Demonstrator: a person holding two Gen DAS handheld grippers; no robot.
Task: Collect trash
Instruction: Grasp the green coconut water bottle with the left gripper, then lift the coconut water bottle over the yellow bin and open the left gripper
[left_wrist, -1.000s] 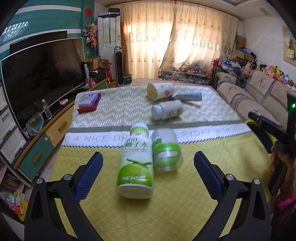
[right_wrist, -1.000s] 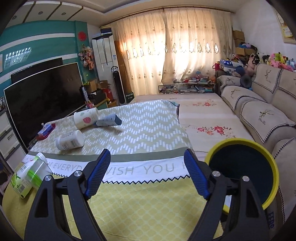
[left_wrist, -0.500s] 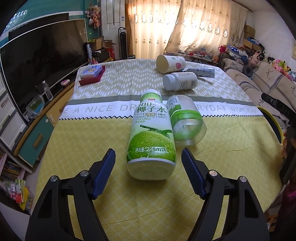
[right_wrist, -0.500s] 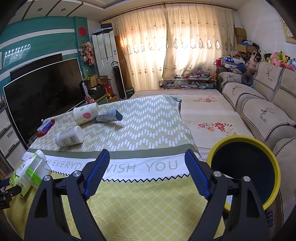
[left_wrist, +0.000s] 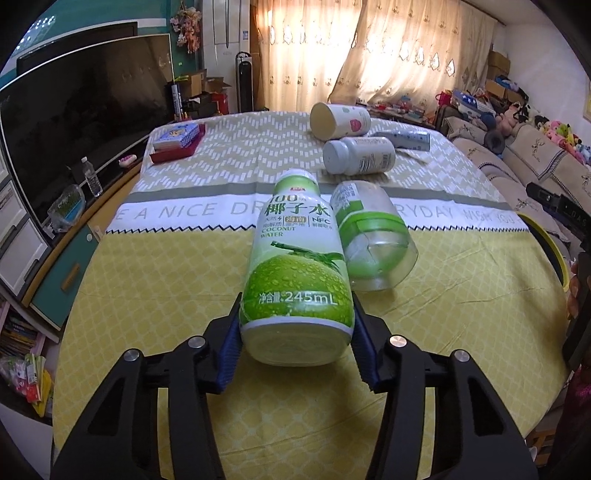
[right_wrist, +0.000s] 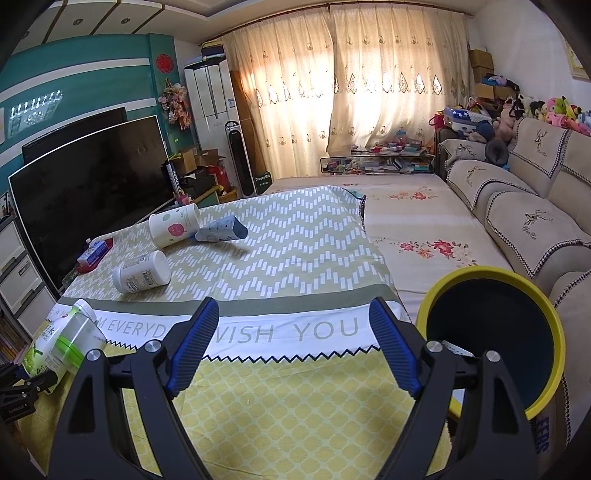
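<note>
Trash lies scattered over the table (left_wrist: 147, 295), which wears a yellow and green patterned cloth with a white lettered band. My left tongs (left_wrist: 297, 332) are clamped on the base of a coconut water bottle (left_wrist: 295, 266), one blue pad pressed against each side; the bottle lies on its side with its white cap pointing away from me. Just beside it on the right, touching or nearly so, lies a clear bottle (left_wrist: 369, 240) with a green band, also on its side. Farther back on the cloth I see a white pill bottle (left_wrist: 360, 155) on its side, a paper cup (left_wrist: 340, 120) tipped over with its mouth toward me, and a blue-grey tube (left_wrist: 406, 137) lying flat next to the cup. A red tray (left_wrist: 177, 149) with a small box on it sits near the far left corner. My right tongs (right_wrist: 295, 347) hover open over the near right part of the table, nothing between the pads. Right beside them, off the table's edge, stands a bin (right_wrist: 550, 332) with a yellow rim and a dark inside. From this side the coconut water bottle (right_wrist: 40, 343) shows at the far left edge, with the left tongs at its base.
</note>
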